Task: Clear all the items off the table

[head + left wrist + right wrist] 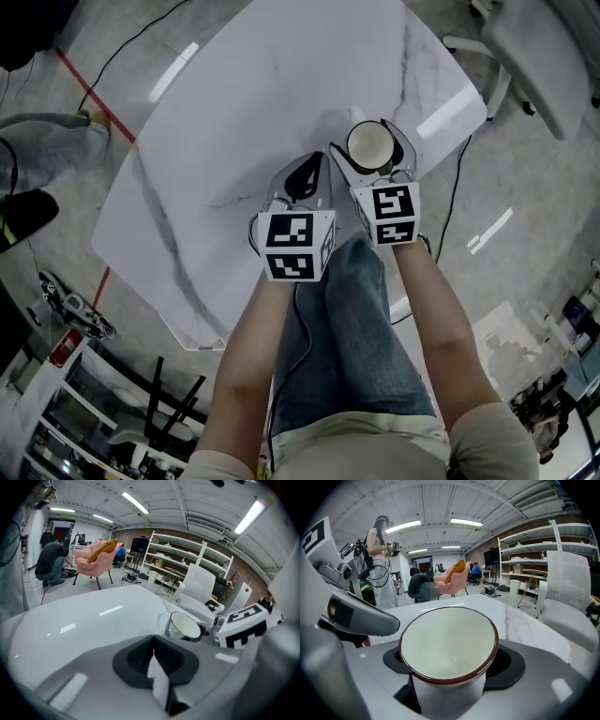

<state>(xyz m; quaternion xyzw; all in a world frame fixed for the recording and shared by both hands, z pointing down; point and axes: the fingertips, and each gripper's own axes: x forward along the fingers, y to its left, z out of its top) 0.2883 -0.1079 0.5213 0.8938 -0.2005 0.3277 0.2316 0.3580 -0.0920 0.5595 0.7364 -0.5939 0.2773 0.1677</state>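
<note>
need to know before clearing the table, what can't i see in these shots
Cup base: right gripper view, under its rim and cut by the lower edge.
Table near edge: head view, arms and leg cover it.
Shelf contents: left gripper view, too small.

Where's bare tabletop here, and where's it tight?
Almost all of the white marble table is bare: the whole far and left stretch, from the left gripper out to the edges. It is crowded only near the right edge, where the cup stands between the open jaws of the right gripper, with the shut left gripper close beside it.
</note>
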